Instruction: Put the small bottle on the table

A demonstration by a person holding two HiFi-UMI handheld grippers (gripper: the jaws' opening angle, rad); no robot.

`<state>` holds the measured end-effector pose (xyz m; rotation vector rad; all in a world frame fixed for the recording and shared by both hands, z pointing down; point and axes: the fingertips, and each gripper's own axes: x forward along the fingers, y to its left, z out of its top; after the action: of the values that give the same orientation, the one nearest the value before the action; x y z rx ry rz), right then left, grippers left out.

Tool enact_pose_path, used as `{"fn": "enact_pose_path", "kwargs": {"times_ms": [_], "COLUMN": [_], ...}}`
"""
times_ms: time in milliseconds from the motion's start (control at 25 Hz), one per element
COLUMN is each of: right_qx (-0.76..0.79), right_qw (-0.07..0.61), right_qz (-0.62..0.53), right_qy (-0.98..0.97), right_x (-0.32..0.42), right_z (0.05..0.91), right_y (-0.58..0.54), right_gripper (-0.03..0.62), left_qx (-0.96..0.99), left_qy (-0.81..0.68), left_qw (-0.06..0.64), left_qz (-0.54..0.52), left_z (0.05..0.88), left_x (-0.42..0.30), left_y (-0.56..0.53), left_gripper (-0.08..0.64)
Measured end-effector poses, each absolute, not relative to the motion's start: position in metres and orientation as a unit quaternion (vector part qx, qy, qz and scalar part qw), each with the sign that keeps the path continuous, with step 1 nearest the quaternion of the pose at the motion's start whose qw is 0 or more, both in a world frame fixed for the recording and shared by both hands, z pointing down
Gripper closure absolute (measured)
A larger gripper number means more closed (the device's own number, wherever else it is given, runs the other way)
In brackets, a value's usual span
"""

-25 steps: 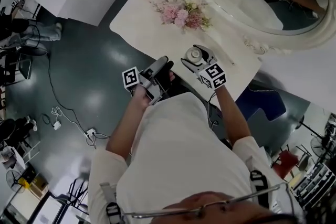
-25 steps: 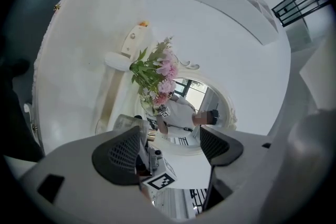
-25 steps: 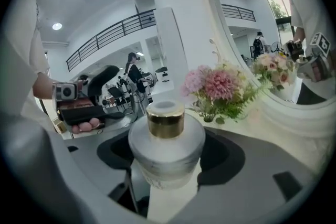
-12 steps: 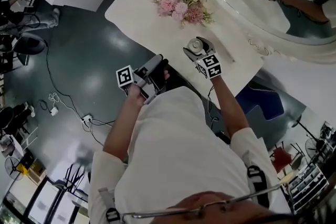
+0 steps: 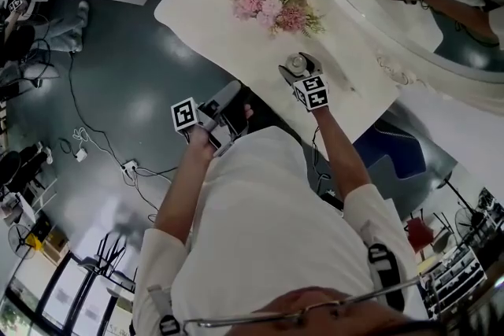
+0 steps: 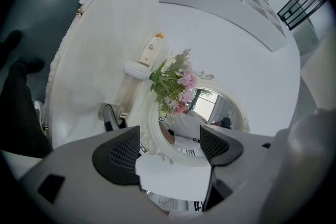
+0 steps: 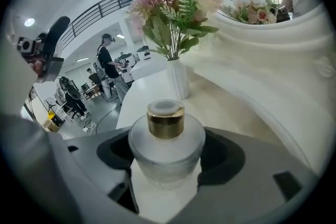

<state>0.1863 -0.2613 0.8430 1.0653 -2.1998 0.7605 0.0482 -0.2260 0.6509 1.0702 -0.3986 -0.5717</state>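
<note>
A small frosted bottle (image 7: pixel 167 139) with a gold collar stands upright between the jaws of my right gripper (image 7: pixel 167 162), which is shut on its body. In the head view this gripper (image 5: pixel 298 68) and the bottle (image 5: pixel 297 62) are over the white table (image 5: pixel 220 20), near its front edge. Whether the bottle's base touches the top is hidden. My left gripper (image 5: pixel 233 97) hangs off the table's front edge, open with nothing between its jaws (image 6: pixel 168 147). The left gripper view also catches the right gripper's fingers (image 6: pixel 108 116) low on the table.
A white vase (image 7: pixel 178 78) of pink flowers (image 5: pixel 276 2) stands on the table just beyond the bottle. An oval mirror (image 5: pixel 409 8) in an ornate white frame backs the table. Cables (image 5: pixel 102 161) lie on the dark floor at left. People (image 7: pixel 107 63) stand far off.
My right gripper has carried the bottle a little farther in over the table, toward the flowers. The left gripper has stayed almost where it was.
</note>
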Motion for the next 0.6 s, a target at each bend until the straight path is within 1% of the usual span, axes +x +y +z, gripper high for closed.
{"fn": "enact_pose_path", "kwargs": {"times_ms": [320,600], "right_qx": [0.399,0.405], "right_qw": [0.296,0.294], "right_qz": [0.289,0.294], "right_qy": [-0.818,-0.814], "right_x": [0.191,0.190], "right_z": [0.857,0.866], "right_y": [-0.261,-0.264], "right_gripper": [0.246,0.245], "left_qx": [0.495,0.493], "left_qy": [-0.190,-0.198], "left_qw": [0.805,0.803], "left_qz": [-0.266,-0.271], "left_z": [0.654,0.653], "left_x": [0.057,0.048], "left_y": [-0.228,-0.234], "left_gripper": [0.202,0.202]}}
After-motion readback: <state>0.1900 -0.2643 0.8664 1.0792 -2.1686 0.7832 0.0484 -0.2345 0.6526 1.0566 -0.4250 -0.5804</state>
